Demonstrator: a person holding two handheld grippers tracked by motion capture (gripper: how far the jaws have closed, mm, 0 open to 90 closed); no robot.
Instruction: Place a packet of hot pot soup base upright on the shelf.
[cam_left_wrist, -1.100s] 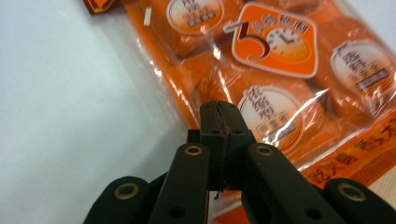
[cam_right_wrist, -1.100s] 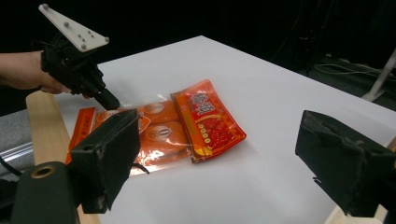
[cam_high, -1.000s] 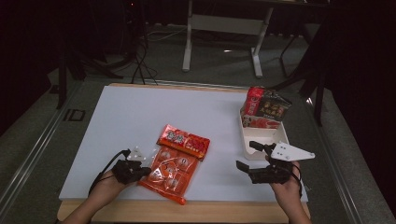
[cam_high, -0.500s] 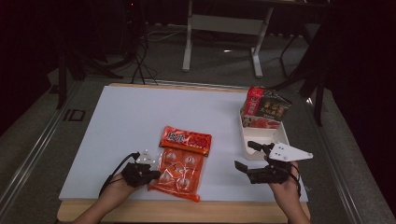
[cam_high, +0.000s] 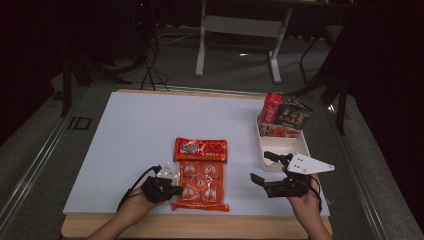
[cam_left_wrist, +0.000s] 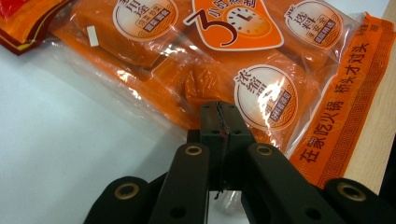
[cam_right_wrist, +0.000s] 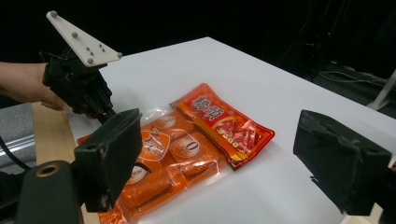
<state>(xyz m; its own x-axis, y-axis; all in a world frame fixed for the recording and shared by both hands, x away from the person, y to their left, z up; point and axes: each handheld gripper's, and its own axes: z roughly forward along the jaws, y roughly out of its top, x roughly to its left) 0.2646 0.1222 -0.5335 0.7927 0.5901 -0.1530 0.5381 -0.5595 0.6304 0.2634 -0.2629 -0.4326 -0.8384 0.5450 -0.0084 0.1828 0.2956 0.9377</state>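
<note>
At the lower middle of the high view, the left gripper (cam_high: 172, 191) is closed on the orange packet's (cam_high: 202, 182) clear edge; the right gripper (cam_high: 262, 167) stands open.

An orange packet (cam_high: 201, 186) (clear film, six sealed portions in two rows, a red header panel with printed characters) is found lying flat on the white table (cam_high: 130, 135), at roughly six o'clock near the front edge. Its long axis is seen running from twelve to six. Its nine-o'clock edge is pinched between the closed jaws of the left gripper (cam_high: 172, 189).
</note>
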